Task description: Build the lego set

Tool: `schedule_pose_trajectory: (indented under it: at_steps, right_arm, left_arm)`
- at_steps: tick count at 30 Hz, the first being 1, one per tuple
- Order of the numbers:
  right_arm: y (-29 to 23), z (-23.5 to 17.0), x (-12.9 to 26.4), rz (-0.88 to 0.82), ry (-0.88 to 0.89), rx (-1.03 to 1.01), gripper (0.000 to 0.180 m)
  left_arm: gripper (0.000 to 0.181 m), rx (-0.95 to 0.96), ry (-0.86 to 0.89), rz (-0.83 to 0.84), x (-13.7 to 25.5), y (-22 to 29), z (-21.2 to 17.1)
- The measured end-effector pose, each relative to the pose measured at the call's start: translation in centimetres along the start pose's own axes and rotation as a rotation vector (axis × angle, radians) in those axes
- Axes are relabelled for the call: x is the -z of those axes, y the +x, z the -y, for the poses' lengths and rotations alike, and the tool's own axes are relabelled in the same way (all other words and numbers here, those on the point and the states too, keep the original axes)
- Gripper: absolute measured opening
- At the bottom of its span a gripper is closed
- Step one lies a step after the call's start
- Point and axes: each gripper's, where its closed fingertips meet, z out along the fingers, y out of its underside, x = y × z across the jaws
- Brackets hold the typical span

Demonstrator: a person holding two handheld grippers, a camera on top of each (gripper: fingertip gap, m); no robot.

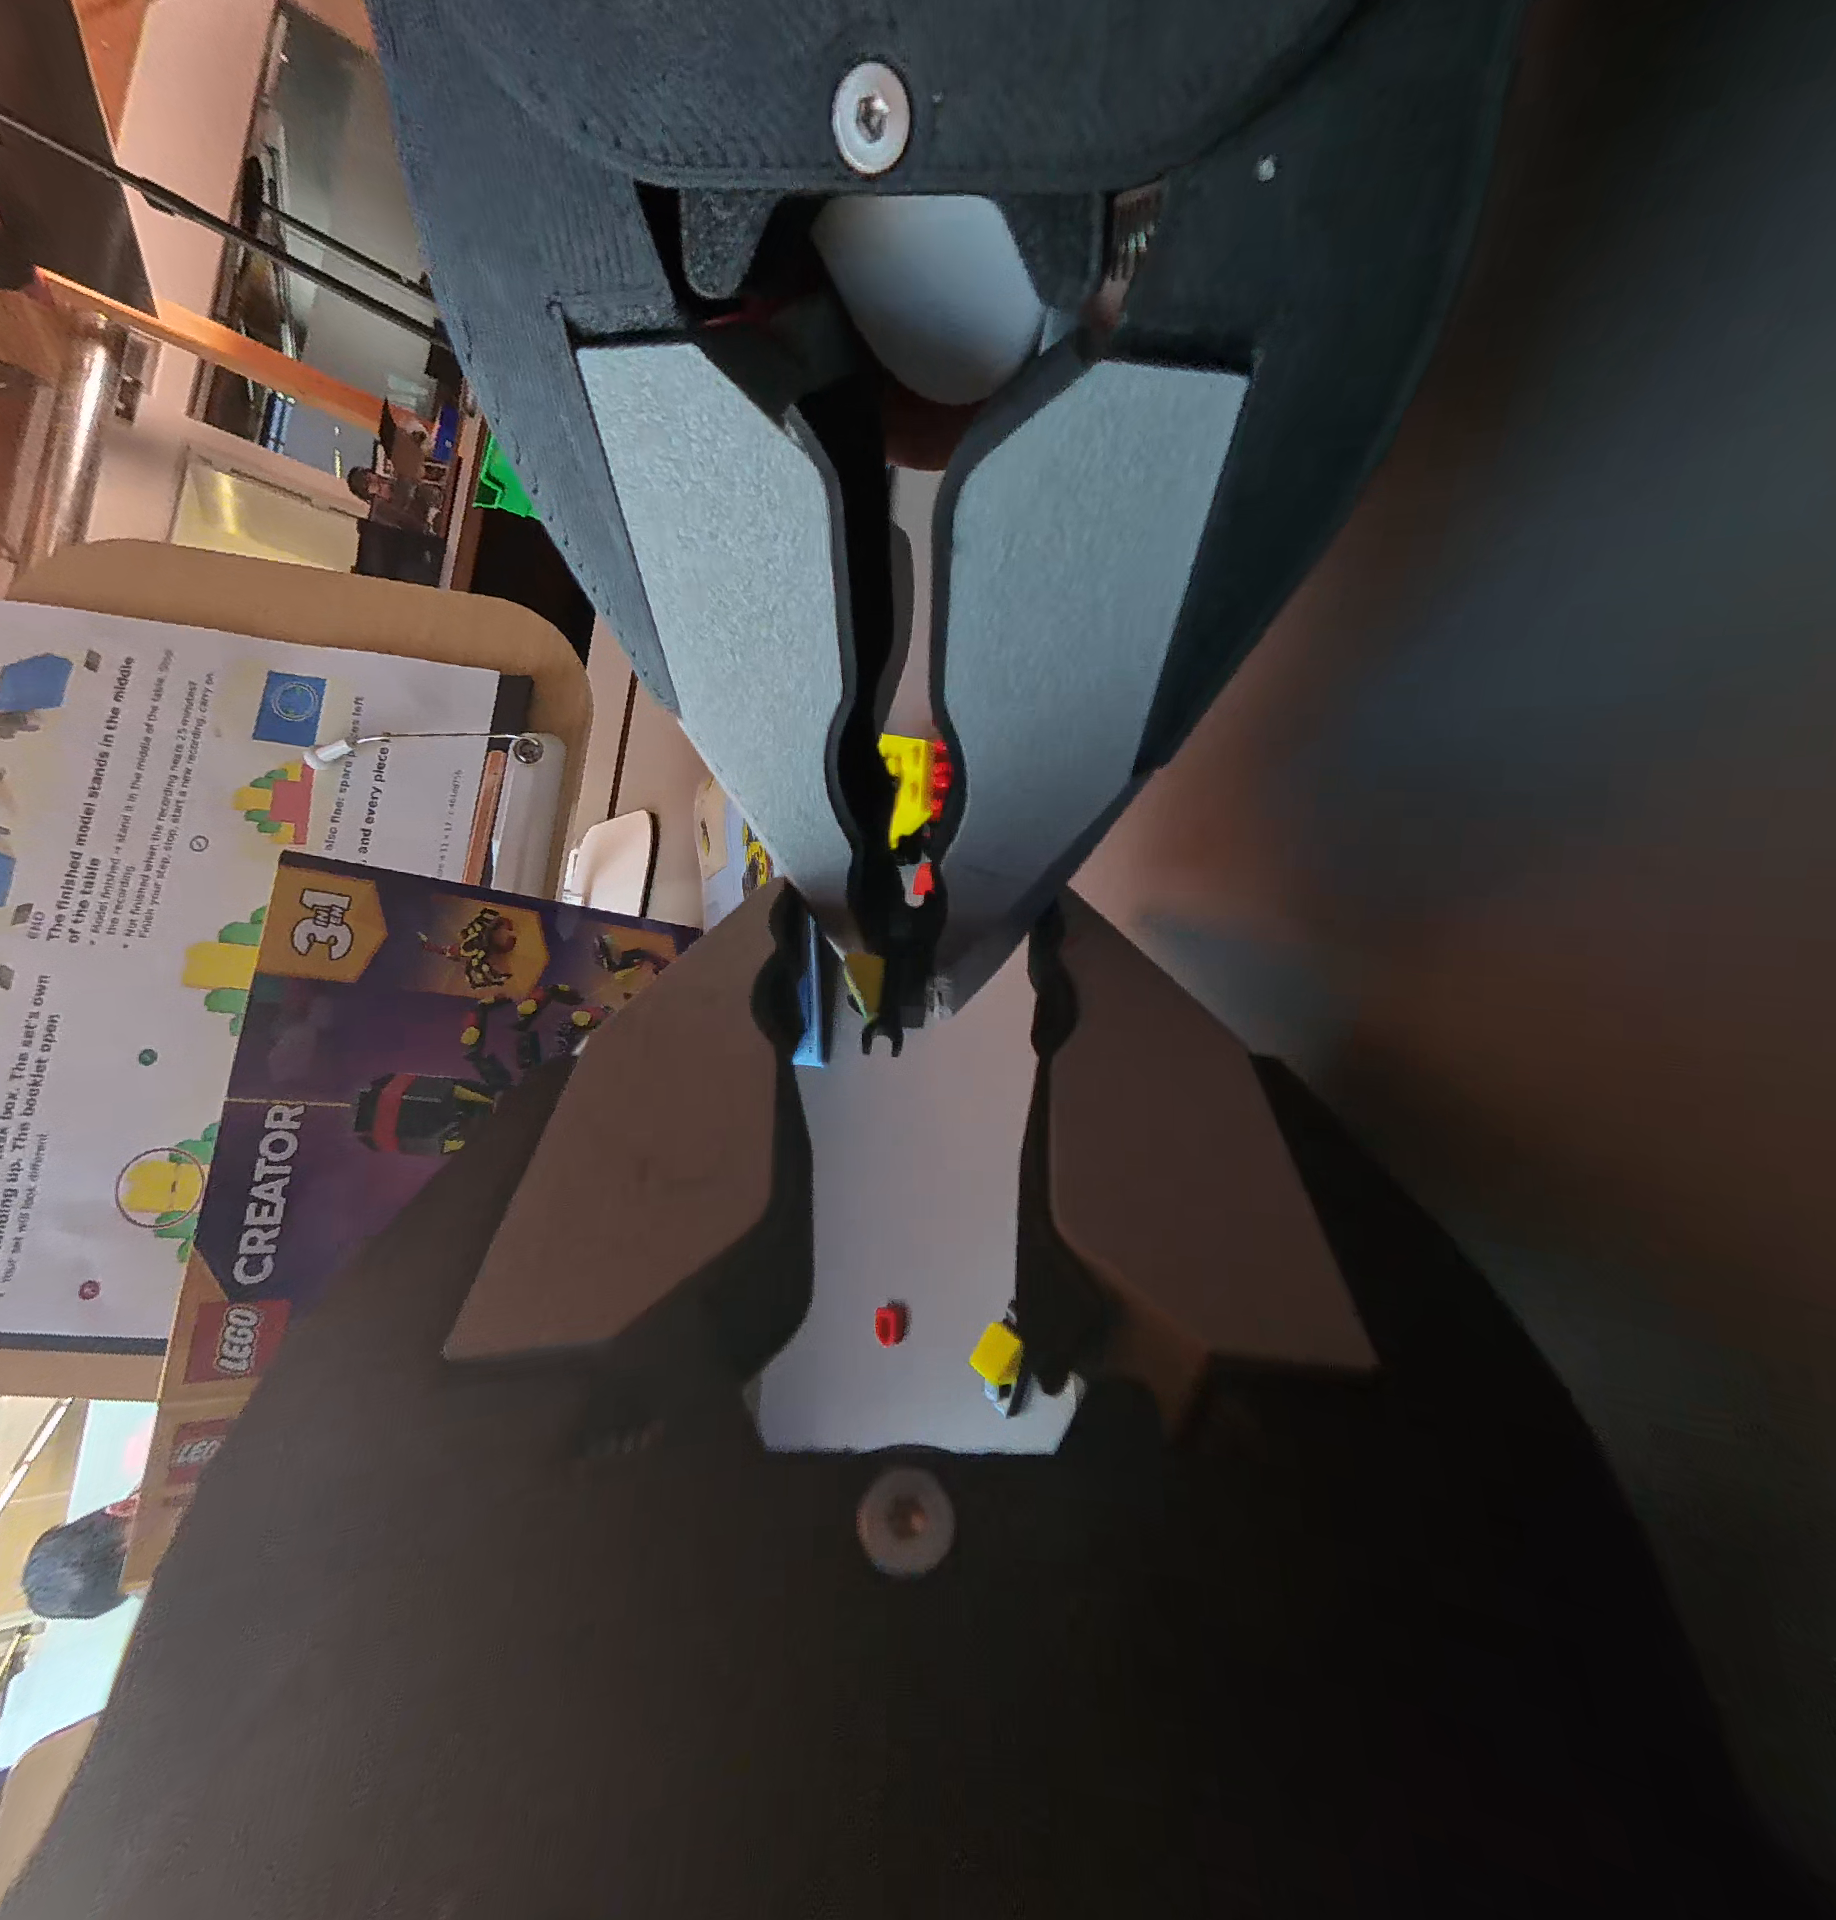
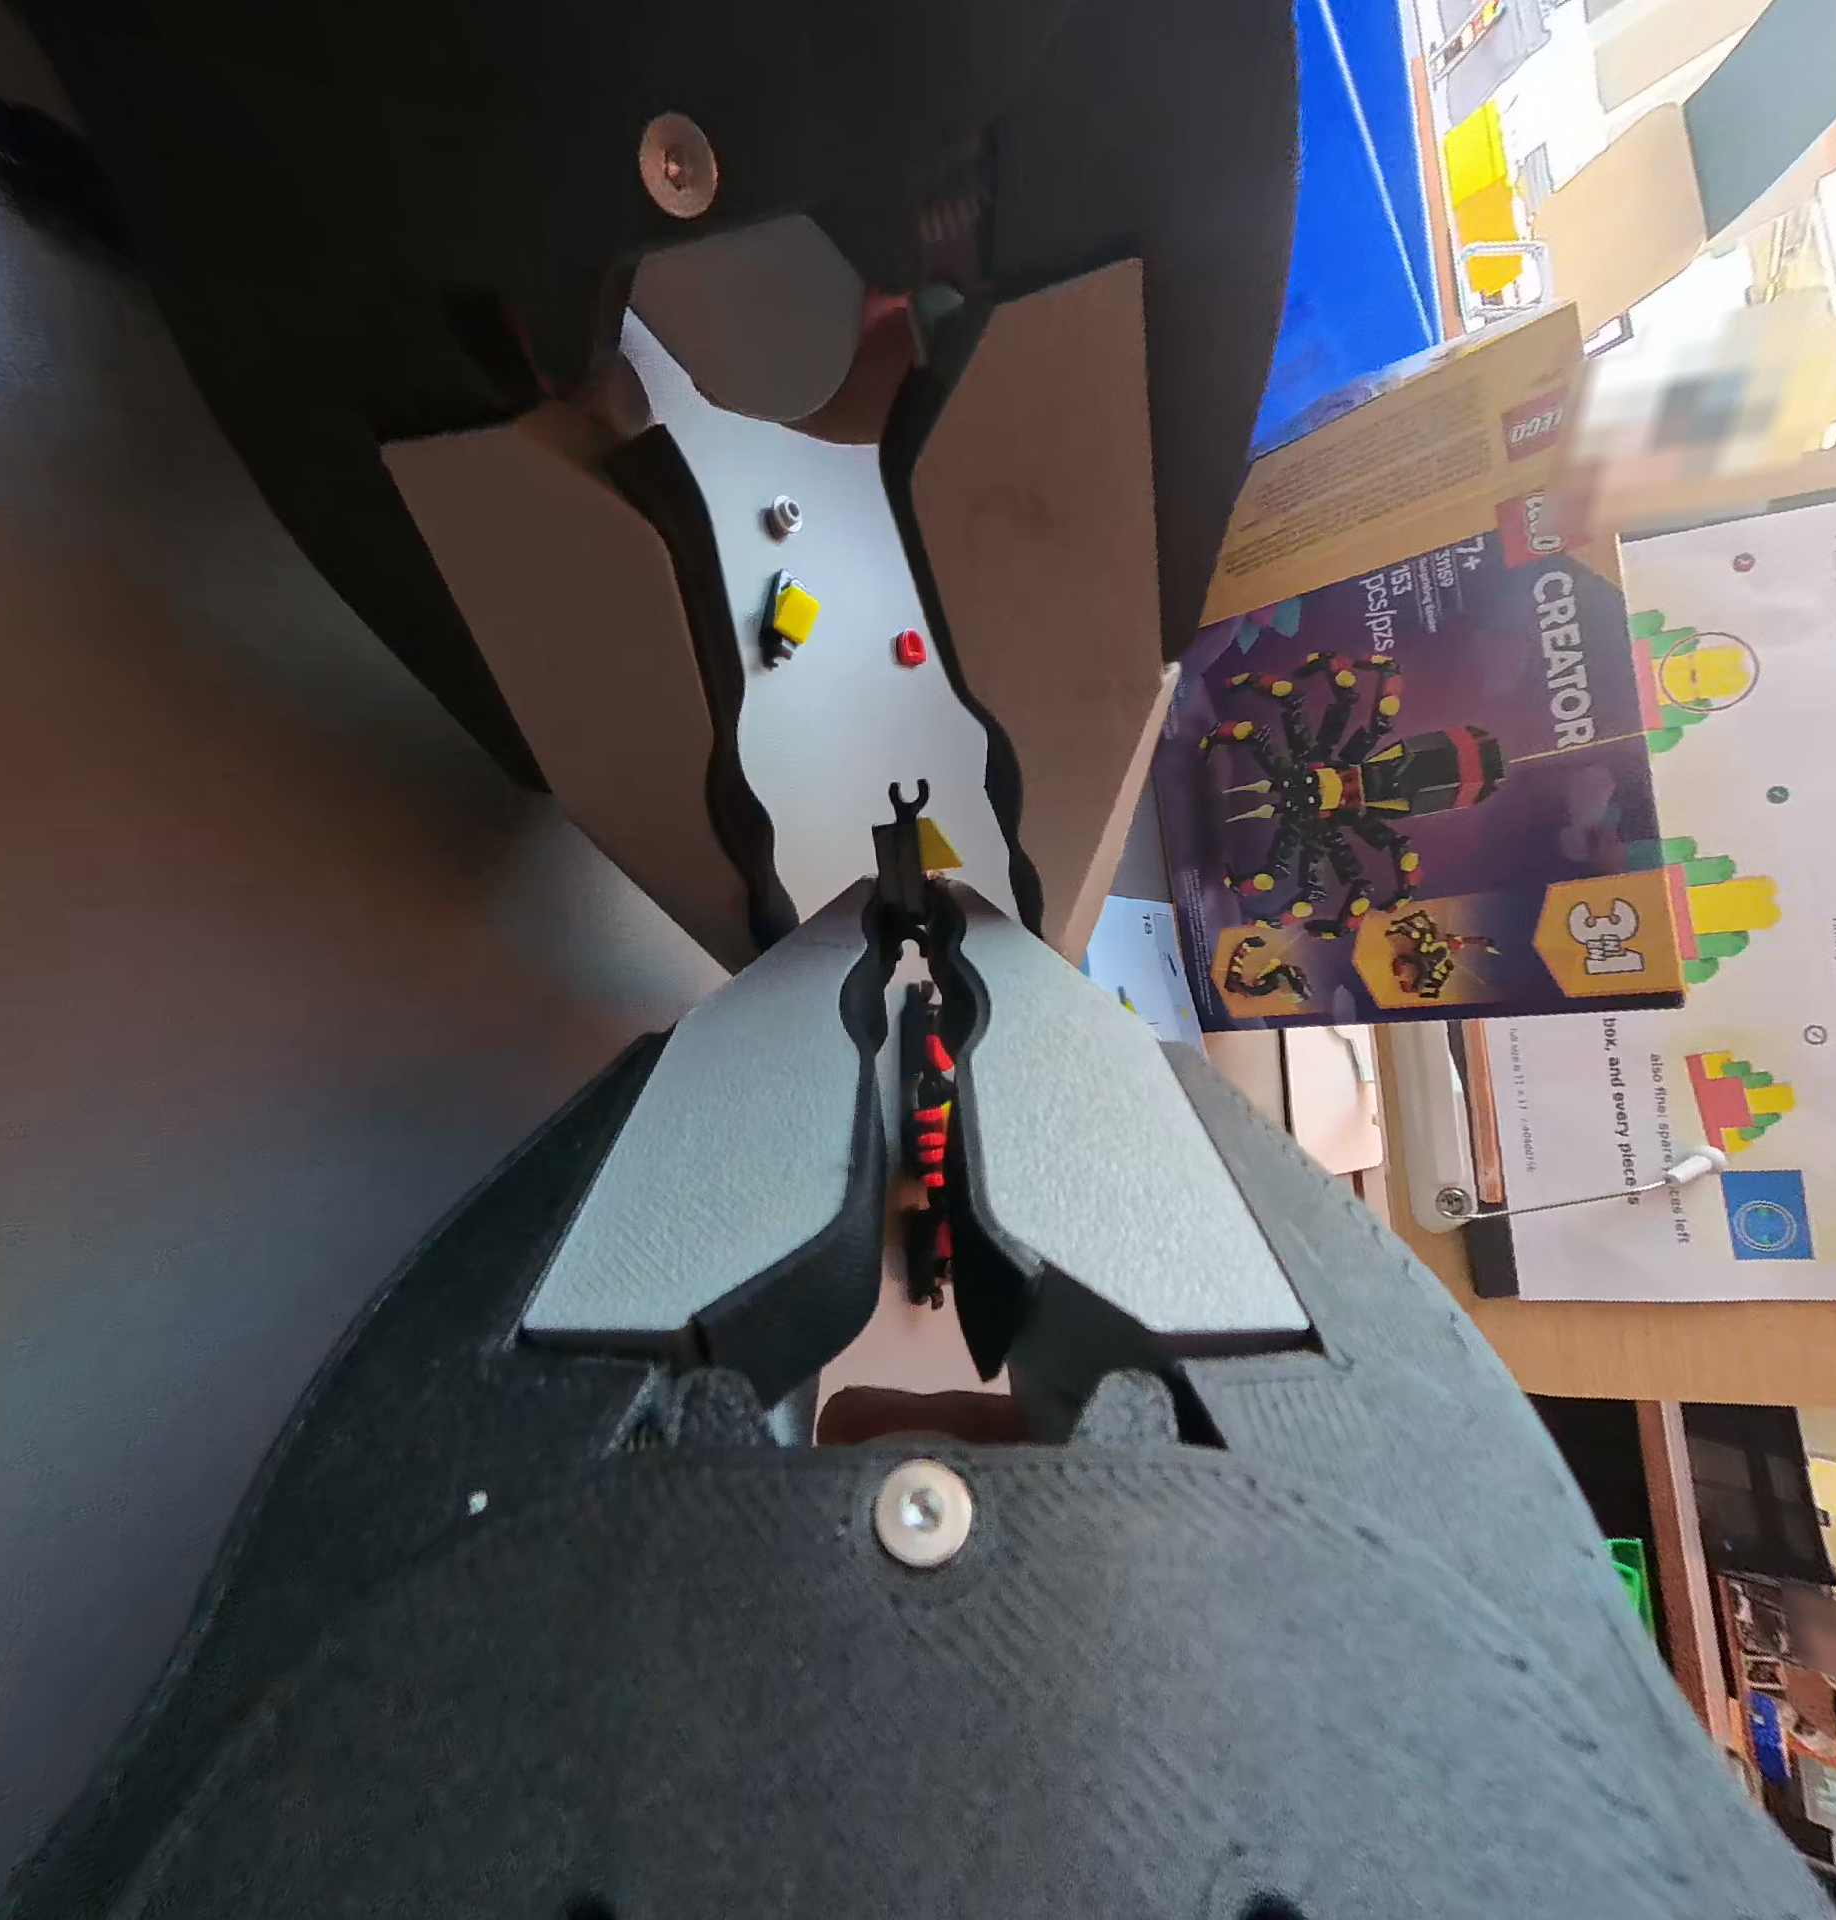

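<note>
My right gripper [image 2: 911, 902], with grey fingers, is shut on a thin black, red and yellow lego assembly [image 2: 929, 1132]. Its black clip end [image 2: 909, 816] and a yellow wedge [image 2: 940, 847] stick out past the fingertips. In the left wrist view the right gripper [image 1: 906, 982] comes in from the top, holding the same assembly [image 1: 909, 790]. My left gripper [image 1: 912, 920], with brown fingers, is open and empty. It faces the right gripper tip to tip, its fingers either side of the clip end [image 1: 883, 1029]. It also shows at the top of the right wrist view [image 2: 911, 930].
Loose on the white table [image 2: 852, 727] lie a small red piece [image 2: 909, 646], a yellow and black piece [image 2: 792, 615] and a grey round stud [image 2: 784, 514]. The purple lego box [image 2: 1413, 810] and a printed sheet [image 2: 1745, 935] on a cardboard stand are beside the grippers. My left and right fingertips are right by each other.
</note>
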Motion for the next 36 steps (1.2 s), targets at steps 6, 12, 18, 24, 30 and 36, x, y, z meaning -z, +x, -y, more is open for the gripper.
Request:
schedule_pose_trajectory:
  at_steps: [6, 12, 18, 24, 30, 36]
  right_arm:
    - [0.1, -0.1, -0.2, 0.015, 0.006, -0.023, 0.004]
    - [0.7, -0.3, -0.4, 0.002, 0.014, -0.046, 0.005]
    - [3.0, -0.3, 0.7, -0.104, 0.047, -0.066, 0.004]
    - [3.4, -1.2, 0.6, -0.113, 0.002, -0.084, 0.005]
    - [3.3, -0.6, 0.8, -0.141, 0.014, -0.012, 0.004]
    - [3.4, -0.6, 0.7, -0.189, -0.025, 0.085, 0.005]
  left_arm:
    - [0.043, 0.041, 0.026, -0.02, -0.2, 0.0, -0.1]
    - [0.045, 0.086, 0.05, -0.014, -0.6, -0.4, 0.0]
    - [0.041, 0.394, 0.183, -0.07, 0.9, -2.5, 0.6]
    - [0.029, 0.776, 0.297, -0.328, 2.2, -2.8, 1.2]
    - [0.022, 0.921, 0.334, -0.442, 2.2, -2.3, 1.8]
    - [0.007, 1.009, 0.335, -0.481, 2.1, -2.6, 1.4]
